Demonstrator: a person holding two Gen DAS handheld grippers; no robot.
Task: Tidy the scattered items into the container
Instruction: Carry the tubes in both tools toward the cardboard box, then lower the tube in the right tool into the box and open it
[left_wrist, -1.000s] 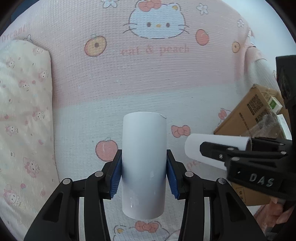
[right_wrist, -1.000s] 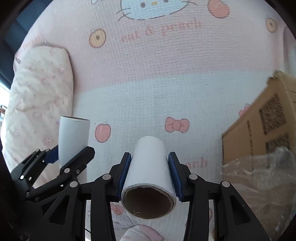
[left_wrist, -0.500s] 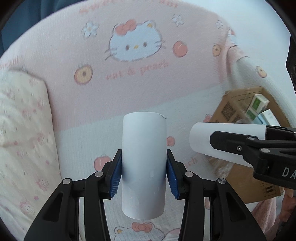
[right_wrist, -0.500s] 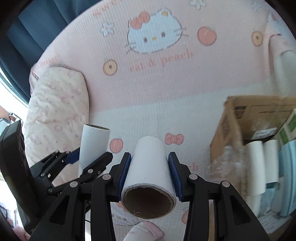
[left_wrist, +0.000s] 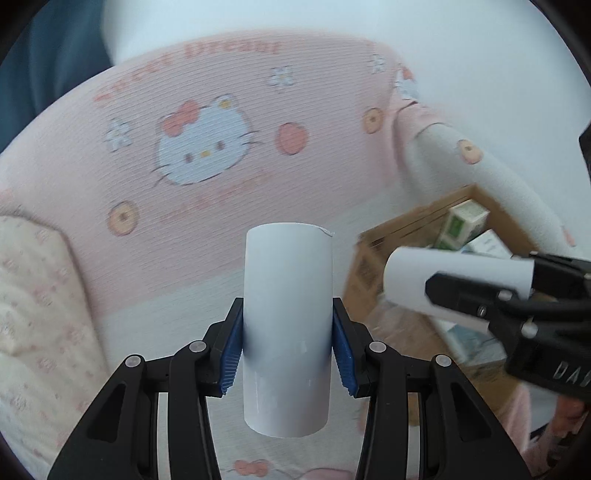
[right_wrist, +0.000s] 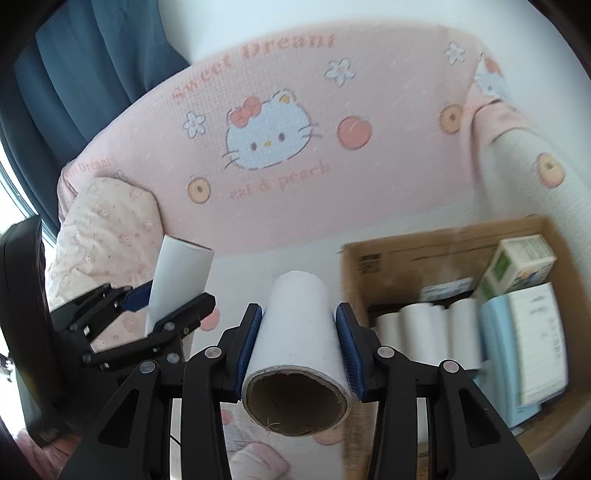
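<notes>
Your left gripper (left_wrist: 288, 354) has its jaws pinching an upright white tube (left_wrist: 288, 325), held above the bed (left_wrist: 221, 155). Your right gripper (right_wrist: 300, 347) has its jaws pinching a paper roll (right_wrist: 300, 332), lying along the fingers, just left of the box (right_wrist: 436, 243), which holds more rolls (right_wrist: 424, 332) and cartons (right_wrist: 517, 262).

The pink blanket (right_wrist: 295, 192) reads "Sweet Dream" along its top edge and "eat & peach" under the cat face (both slightly blurred). The right tongs (left_wrist: 424, 291) carry "DA" on their black body (left_wrist: 554, 373).
</notes>
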